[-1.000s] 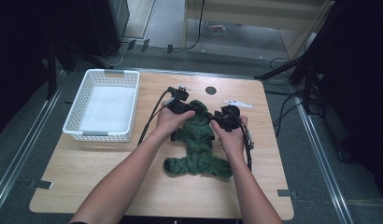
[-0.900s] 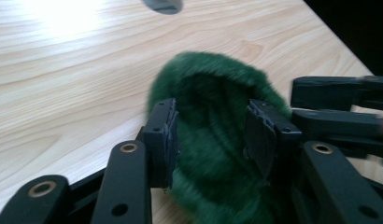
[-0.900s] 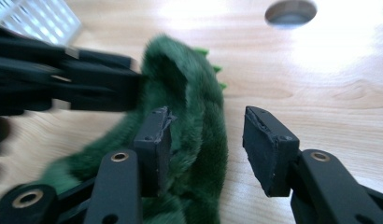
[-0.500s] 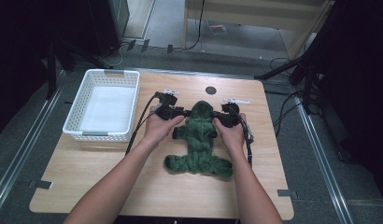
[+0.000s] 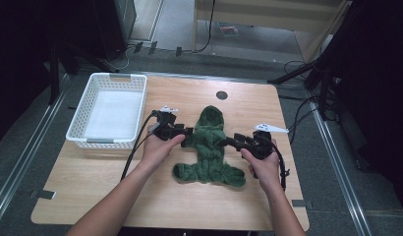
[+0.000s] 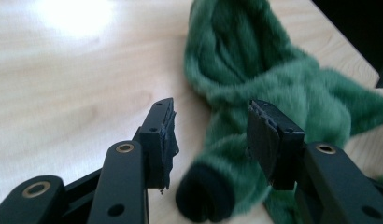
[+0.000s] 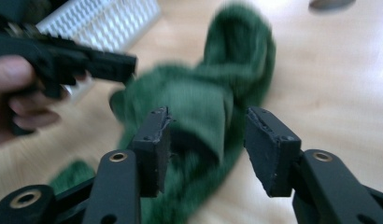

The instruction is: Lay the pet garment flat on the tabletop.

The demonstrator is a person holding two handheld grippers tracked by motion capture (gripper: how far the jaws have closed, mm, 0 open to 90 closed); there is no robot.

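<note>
A small green fleece hooded garment (image 5: 209,147) lies flat on the wooden table (image 5: 189,206), hood away from me. My left gripper (image 5: 189,132) points at its left sleeve. In the left gripper view the dark cuff (image 6: 203,198) sits between the jaws of the left gripper (image 6: 213,121) with a gap beside it. My right gripper (image 5: 226,142) straddles the other sleeve (image 7: 199,116); the right gripper (image 7: 206,121) does not press on it. Both pairs of jaws have just been opening, each with a sleeve between them. The right gripper view also shows the left gripper (image 7: 126,65) across the garment (image 7: 236,51).
A white plastic basket (image 5: 99,142), empty, stands on the table's left part. A round black hole (image 5: 221,95) sits in the tabletop beyond the hood. A cable (image 5: 135,147) trails from the left gripper. Dark stands and cords surround the table.
Both hands have moved apart and toward me, from the garment's upper body out to its sleeves. The sleeves now lie spread to each side.
</note>
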